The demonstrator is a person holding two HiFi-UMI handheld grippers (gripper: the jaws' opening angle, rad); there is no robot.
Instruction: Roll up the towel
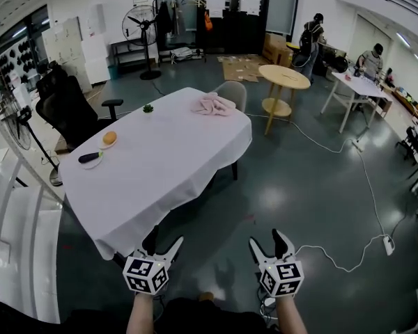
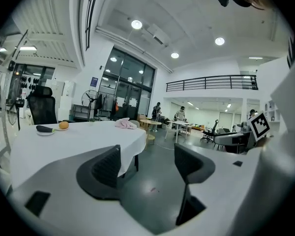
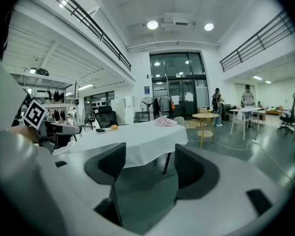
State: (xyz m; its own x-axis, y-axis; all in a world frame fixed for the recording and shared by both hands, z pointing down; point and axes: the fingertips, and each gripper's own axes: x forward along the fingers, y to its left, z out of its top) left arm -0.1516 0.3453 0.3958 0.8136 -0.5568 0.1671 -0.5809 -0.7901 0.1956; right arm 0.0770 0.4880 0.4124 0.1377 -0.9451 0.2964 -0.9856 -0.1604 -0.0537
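A crumpled pink towel [image 1: 214, 104] lies at the far end of the white-clothed table [image 1: 160, 158]; it also shows small in the left gripper view as the towel [image 2: 125, 124] and in the right gripper view as the towel [image 3: 165, 121]. My left gripper [image 1: 166, 242] hangs open near the table's near corner, above the floor. My right gripper [image 1: 267, 241] is open too, to the right of the table over the dark floor. Nothing sits between either pair of jaws. Both are far from the towel.
On the table's left side lie an orange [image 1: 109, 138] on a small plate, a dark object [image 1: 89, 157] and a small green plant [image 1: 148, 108]. A black office chair [image 1: 70, 110] stands left, a grey chair [image 1: 231, 92] behind the towel. A cable [image 1: 334, 256] runs over the floor; people work at far tables.
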